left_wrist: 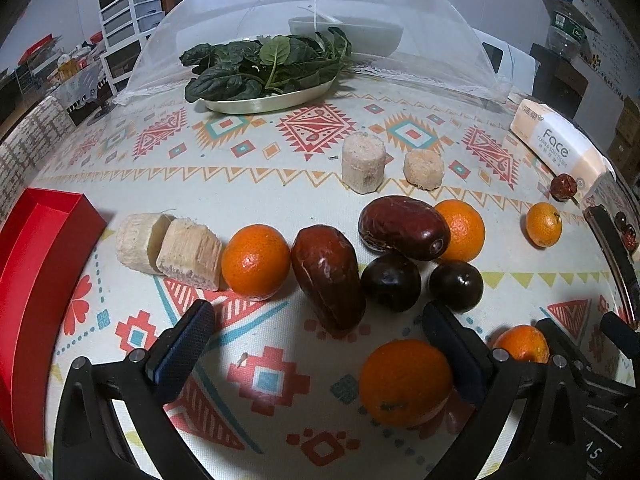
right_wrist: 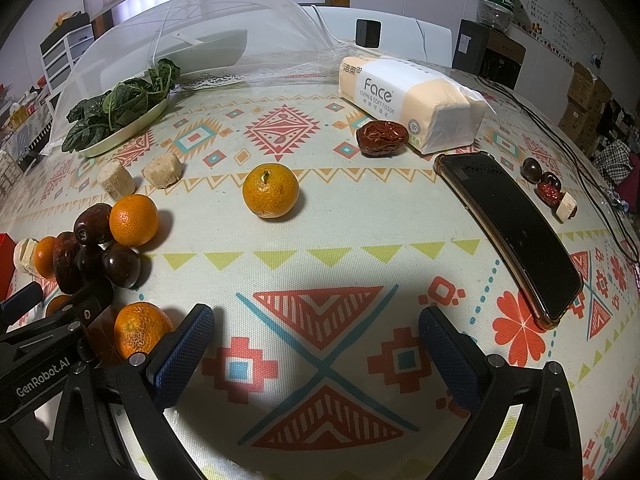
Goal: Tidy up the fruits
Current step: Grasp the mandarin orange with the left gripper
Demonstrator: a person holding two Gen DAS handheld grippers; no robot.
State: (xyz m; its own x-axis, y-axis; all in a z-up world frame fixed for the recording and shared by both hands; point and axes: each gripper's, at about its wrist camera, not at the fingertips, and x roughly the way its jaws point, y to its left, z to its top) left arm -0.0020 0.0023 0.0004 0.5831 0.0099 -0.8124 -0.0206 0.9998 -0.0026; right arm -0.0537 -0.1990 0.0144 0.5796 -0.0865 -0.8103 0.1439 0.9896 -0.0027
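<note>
Getting ready to pick up fruit.
Both the left gripper [left_wrist: 316, 332] and right gripper [right_wrist: 316, 336] are wide apart, holding nothing. The nearest orange [left_wrist: 406, 382] sits by the left one; it must close around it.

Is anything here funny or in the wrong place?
Yes. A phone lies on the table among the fruit, and one wrinkled red date sits alone against the tissue pack, apart from the main fruit cluster.

Left gripper [left_wrist: 316, 336] spread wide above the patterned worktop [left_wrist: 280, 184], nothing held; nearest orange [left_wrist: 405, 383] touching its right finger, big dates [left_wrist: 327, 276] and dark plums [left_wrist: 391, 282] just beyond, red box [left_wrist: 40, 264] at left.
</note>
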